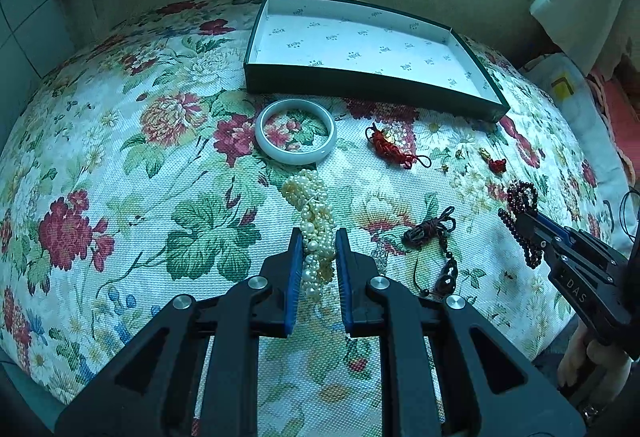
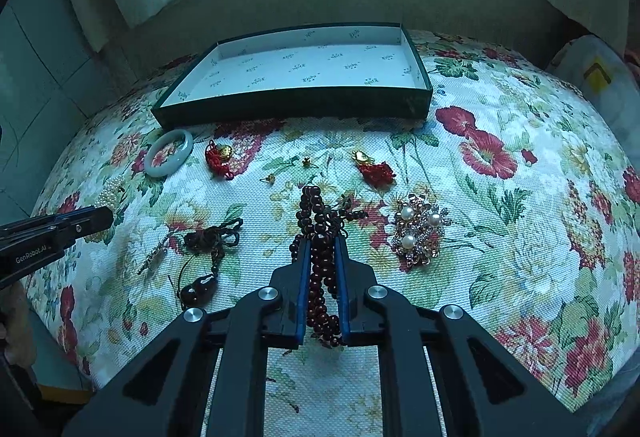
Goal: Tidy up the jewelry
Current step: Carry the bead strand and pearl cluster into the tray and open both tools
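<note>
Left gripper (image 1: 316, 237): jaws clenched on pearl strand (image 1: 312, 213), on floral worktop (image 1: 120, 157).
Right gripper (image 2: 323, 243): jaws clamping dark bead strand (image 2: 320, 237).
Right view only: pearl brooch (image 2: 418, 233).
Box (image 1: 360, 83): beyond jewelry.

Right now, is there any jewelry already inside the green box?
No, the green box shows only its bare printed white lining, while the pearl strand, dark bead strand and white bangle are all outside it.
</note>
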